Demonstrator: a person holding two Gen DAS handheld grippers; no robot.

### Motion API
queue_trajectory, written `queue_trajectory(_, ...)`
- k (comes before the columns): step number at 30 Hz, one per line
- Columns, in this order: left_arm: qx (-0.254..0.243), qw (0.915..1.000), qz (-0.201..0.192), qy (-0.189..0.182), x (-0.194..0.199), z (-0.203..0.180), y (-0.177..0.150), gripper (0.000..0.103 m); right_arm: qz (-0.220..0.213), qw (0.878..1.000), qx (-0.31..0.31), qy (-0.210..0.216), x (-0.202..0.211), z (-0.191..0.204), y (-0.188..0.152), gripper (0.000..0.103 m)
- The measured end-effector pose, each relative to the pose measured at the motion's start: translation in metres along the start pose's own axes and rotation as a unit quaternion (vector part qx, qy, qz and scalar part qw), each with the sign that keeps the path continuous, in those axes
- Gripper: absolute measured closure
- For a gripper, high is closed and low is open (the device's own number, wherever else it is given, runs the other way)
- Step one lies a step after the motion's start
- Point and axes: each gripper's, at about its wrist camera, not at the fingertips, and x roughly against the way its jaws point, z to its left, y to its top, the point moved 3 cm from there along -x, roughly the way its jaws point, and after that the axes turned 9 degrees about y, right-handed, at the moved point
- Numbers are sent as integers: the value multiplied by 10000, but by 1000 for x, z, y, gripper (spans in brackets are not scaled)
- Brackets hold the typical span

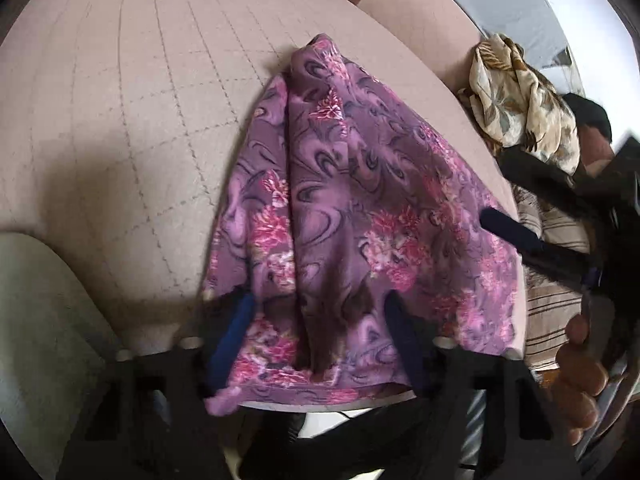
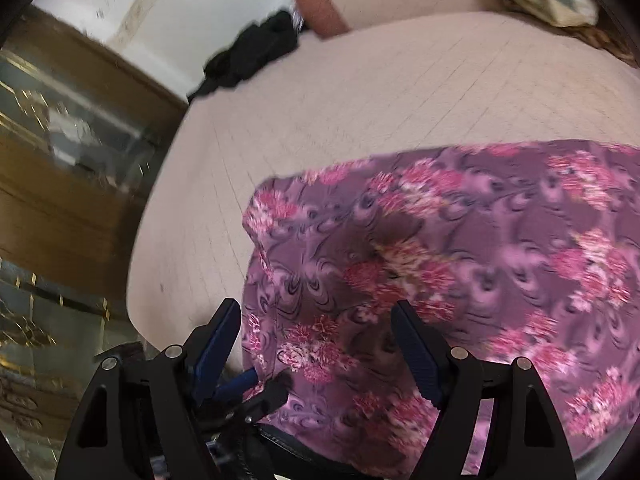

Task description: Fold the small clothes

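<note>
A purple garment with pink flowers (image 1: pixel 360 200) lies bunched on a beige quilted cushion (image 1: pixel 120 100). My left gripper (image 1: pixel 318 320) hangs over the garment's near hem. A fold of the cloth sits between its two spread fingers, which do not visibly pinch it. In the right wrist view the same garment (image 2: pixel 460 260) fills the lower right. My right gripper (image 2: pixel 316 320) stands wide open just above its near left part, holding nothing. The left gripper (image 2: pixel 260 380) shows there at the garment's near corner. The right gripper (image 1: pixel 496 188) reaches in over the garment's right edge.
A cream leaf-print cloth (image 1: pixel 520 104) and a striped cloth (image 1: pixel 552 240) lie to the right. A black bundle (image 2: pixel 256 56) sits at the cushion's far edge. A wood-and-glass cabinet (image 2: pixel 60 160) stands past the cushion's left side. A pale green cushion (image 1: pixel 40 320) is near left.
</note>
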Motion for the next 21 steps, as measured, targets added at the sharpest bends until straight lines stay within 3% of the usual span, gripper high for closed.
queue_trajectory(1, -86, 9998, -67, 137, -1, 1, 0, 67, 115, 9999, 40, 39, -8, 3, 1, 21)
queue_trajectory(4, 11, 9998, -95, -177, -4, 6, 4, 94, 641, 9977, 63, 194, -39, 15, 5, 21)
queue_trajectory(6, 103, 9996, -66, -269, -3, 8, 6, 94, 950, 9952, 102, 193, -56, 21, 9, 21)
queue_trajectory(10, -199, 9979, -510, -334, 19, -4, 1, 95, 1504, 9884, -76, 166, -90, 35, 23, 21)
queue_trajectory(12, -128, 9978, -530, -371, 22, -3, 0, 94, 1697, 9855, -61, -28, -107, 41, 30, 21)
queue_trajectory(13, 72, 9980, -425, -462, 21, 4, 1, 92, 1759, 9842, -30, -216, -114, 44, 33, 21)
queue_trajectory(15, 350, 9978, -326, -453, 22, 15, 1, 69, 1750, 9840, -49, -333, -119, 49, 37, 21)
queue_trajectory(16, 532, 9968, -389, -444, 26, 23, 2, 41, 1716, 9847, -66, -281, -119, 52, 38, 21)
queue_trajectory(17, 655, 9953, -473, -530, 29, 28, 4, 32, 1661, 9858, -73, -225, -117, 54, 37, 21)
queue_trajectory(19, 698, 9936, -401, -791, 28, 28, 5, 31, 1613, 9867, -57, -199, -116, 56, 34, 21)
queue_trajectory(21, 444, 9978, -260, -428, 18, 21, 8, 31, 1607, 9865, -129, -274, -114, 51, 29, 21)
